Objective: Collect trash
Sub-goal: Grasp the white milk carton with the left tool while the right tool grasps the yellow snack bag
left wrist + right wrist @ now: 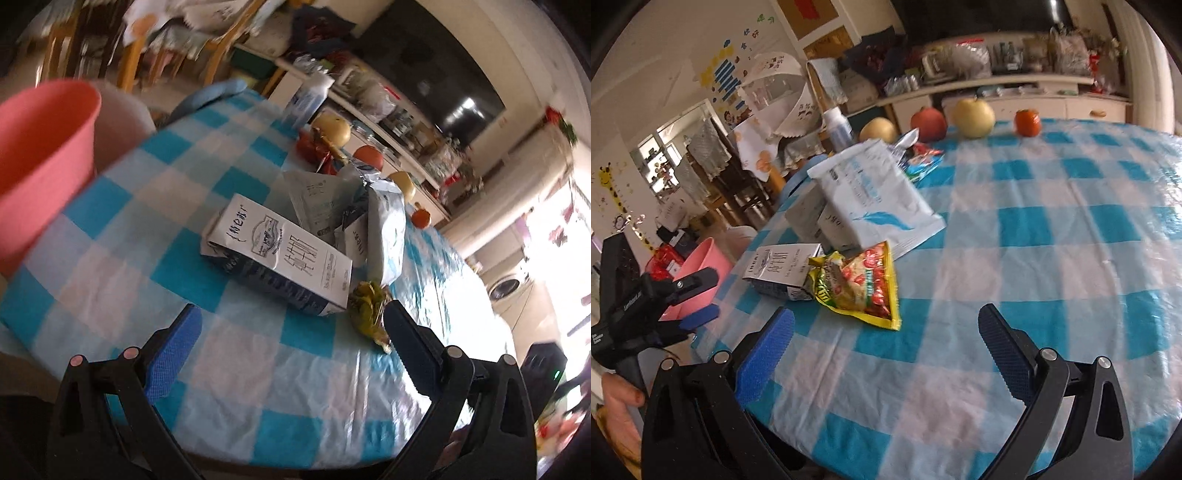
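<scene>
1. The left gripper (291, 325) hovers over the near edge of the checked tabletop (122, 206), its jaws spread wide and holding nothing.
2. The right gripper (886, 328) is also spread wide and empty above the same tabletop.
3. The trash lies in a loose heap — a flattened milk carton (280, 254) at 12 o'clock from the left gripper, with a yellow snack wrapper (864, 284) touching its end, at 11 o'clock from the right gripper.
4. Behind them a white pouch (875, 192) leans over two small cartons (812, 218), and a red wrapper (923, 155) lies further back.
5. A pink bucket (40, 155) sits off the tabletop's edge at 10 o'clock in the left view.
6. Fruit — a pomegranate (929, 123), a yellow apple (973, 114), a persimmon (1028, 122) — lines the far edge.
</scene>
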`<control>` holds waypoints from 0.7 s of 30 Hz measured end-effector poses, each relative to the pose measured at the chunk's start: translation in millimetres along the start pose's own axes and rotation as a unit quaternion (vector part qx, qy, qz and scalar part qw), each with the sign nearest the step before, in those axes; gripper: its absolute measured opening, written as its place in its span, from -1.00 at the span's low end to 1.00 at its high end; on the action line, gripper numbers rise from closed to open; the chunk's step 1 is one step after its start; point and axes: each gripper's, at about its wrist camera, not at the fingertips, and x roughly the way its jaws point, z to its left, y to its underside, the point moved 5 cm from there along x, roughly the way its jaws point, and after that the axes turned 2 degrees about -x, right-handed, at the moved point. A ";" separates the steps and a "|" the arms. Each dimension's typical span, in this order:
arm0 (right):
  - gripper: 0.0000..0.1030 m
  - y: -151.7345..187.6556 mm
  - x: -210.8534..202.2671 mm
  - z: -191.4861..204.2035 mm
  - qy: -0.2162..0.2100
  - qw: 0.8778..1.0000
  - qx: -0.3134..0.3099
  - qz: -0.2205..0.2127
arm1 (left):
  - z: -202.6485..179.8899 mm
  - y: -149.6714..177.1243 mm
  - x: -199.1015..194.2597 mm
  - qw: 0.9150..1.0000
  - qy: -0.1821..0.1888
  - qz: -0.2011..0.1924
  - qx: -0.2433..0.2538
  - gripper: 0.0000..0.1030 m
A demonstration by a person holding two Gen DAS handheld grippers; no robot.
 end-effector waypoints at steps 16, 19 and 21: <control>0.88 -11.0 54.8 9.0 -0.039 0.998 -0.016 0.040 | -15.6 -24.4 64.2 0.994 -0.097 0.013 -0.050 0.90; 0.64 -13.6 62.5 12.4 -0.049 0.998 -0.017 0.045 | -15.0 -30.8 70.8 0.993 -0.110 0.011 -0.050 0.90; 0.60 -14.3 67.5 16.1 -0.052 0.997 -0.025 0.051 | -16.0 -35.1 77.2 0.991 -0.124 0.016 -0.039 0.90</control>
